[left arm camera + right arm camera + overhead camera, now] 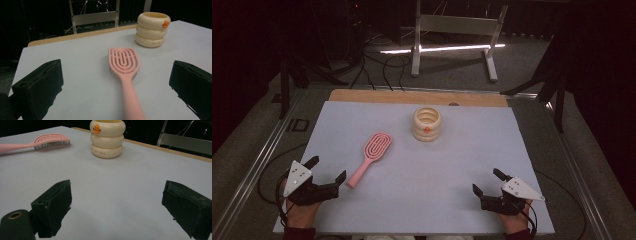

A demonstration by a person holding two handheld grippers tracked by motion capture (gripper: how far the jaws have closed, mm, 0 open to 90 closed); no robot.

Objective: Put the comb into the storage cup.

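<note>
**Brush released on the table**

My left claw (328, 170) stands released, jaws wide apart, with the end of the pink brush (371, 156) handle lying between them on the table (452, 190) and no pad touching it. The brush lies flat, head pointing away toward the cream ringed pot (427, 124), which stands upright and apart from it. My right claw (486, 182) is also released, over bare table at the near right.
</note>
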